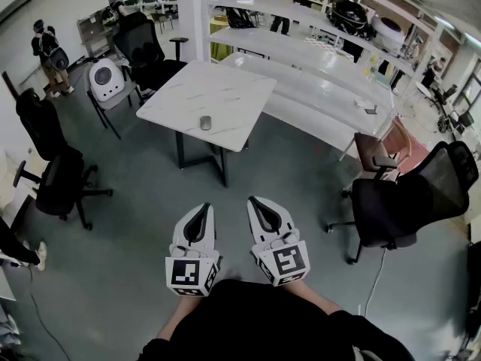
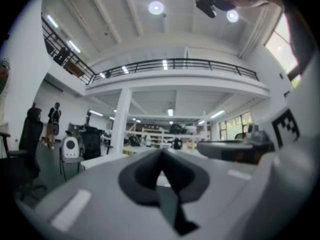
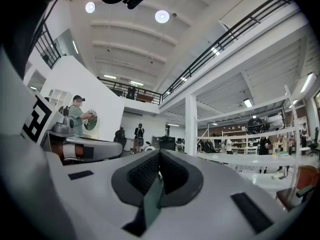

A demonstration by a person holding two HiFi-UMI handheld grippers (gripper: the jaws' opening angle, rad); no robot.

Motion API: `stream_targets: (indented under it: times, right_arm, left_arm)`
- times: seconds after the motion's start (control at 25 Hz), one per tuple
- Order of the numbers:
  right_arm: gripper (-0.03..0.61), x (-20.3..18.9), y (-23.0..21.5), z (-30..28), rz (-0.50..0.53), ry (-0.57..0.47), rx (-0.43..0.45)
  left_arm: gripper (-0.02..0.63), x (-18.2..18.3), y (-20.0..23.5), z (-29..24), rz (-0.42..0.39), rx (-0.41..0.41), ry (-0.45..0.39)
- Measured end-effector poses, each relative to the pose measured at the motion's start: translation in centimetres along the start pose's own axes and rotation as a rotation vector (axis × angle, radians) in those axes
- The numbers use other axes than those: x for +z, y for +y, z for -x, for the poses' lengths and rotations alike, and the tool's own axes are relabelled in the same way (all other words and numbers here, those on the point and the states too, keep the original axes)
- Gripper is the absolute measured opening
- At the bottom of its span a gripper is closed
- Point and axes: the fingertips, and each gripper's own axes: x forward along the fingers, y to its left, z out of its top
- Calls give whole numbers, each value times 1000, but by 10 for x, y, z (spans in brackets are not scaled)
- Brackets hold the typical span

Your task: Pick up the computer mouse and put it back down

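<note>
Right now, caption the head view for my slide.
Left tongs and right tongs, shut, short of the table holding the mouse.

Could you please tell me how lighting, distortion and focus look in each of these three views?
Head view: strong fisheye curves the shelves; the light is even; the computer mouse is small but distinct on the white table. Left gripper view: the ceiling lamps glare, and the close left gripper looks soft. Right gripper view: there is a dark round border; the right gripper looks crisper.
</note>
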Motion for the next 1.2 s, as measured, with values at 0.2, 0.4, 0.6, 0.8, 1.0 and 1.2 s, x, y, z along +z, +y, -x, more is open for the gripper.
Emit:
stream_targets:
  times: [0.2,0.4,0.6,0.8,1.0,1.2]
  right_arm:
    - [20,-3,-13,-1,-2,0,3]
    - [20,-8,-23,-3,-30,-18,20]
    - [20,-11,-26,-3,-36,-19,40]
    - [20,-17,-33,-14,-45,-6,54]
    - [20,-26,-46,-37,-47,6,45]
    - [20,-39,-60,-75,-42,15,26]
  left_arm:
    - [8,-3,-6,-10,-2,10,5]
    - [9,-8,-10,-18,-5,23,8]
    - [11,-5,-10,-21,-7,35,-9]
    - [41,-6,1,-35,-4,57,-11]
    - [110,-17,25,-60,14,74,15]
    - [163,-31,54,-100,17,61,39]
